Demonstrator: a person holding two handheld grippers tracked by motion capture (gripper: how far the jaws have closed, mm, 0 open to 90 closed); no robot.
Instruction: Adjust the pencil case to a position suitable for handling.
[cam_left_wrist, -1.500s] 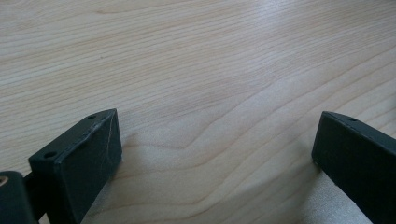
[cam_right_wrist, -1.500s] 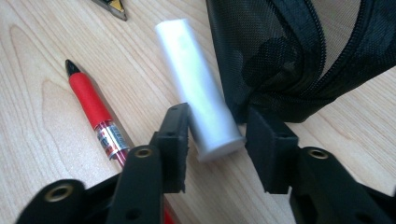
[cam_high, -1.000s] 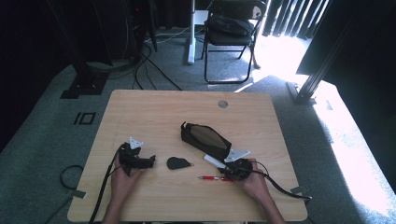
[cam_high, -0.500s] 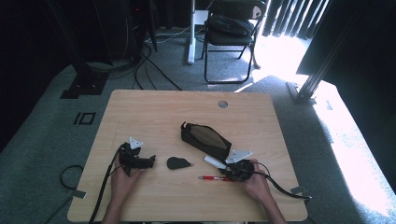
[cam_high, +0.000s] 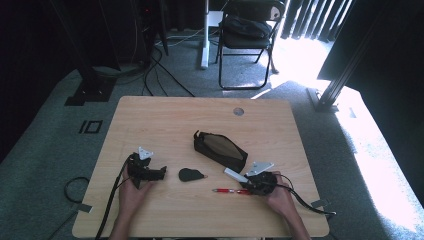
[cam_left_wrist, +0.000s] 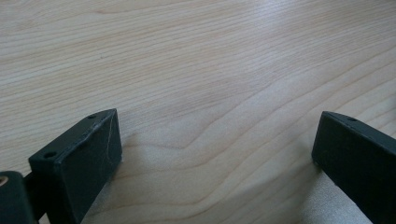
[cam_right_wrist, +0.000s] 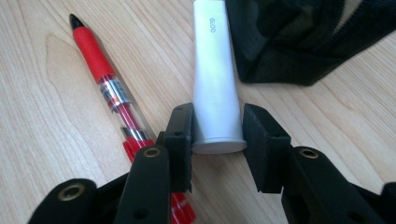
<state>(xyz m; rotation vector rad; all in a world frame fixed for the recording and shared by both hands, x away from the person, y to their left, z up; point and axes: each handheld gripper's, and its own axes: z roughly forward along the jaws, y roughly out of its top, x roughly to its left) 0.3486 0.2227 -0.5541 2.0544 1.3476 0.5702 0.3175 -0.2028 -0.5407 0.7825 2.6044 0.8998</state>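
The left claw (cam_high: 161, 173) rests on the bench (cam_high: 165, 115), jaws wide apart with bare wood between them. Right of it lies a small black pouch piece (cam_high: 190, 174), then a red pen (cam_right_wrist: 108, 91). The right claw (cam_right_wrist: 217, 135) straddles the end of a white tube (cam_right_wrist: 215, 84); whether its pads press, I cannot tell. A black zipper pouch (cam_high: 220, 150) lies beyond.

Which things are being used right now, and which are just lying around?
In use:
- white tube, between the right gripper jaws
- black pouch, just behind it

Lying about:
- red pen
- small dark object
- chair
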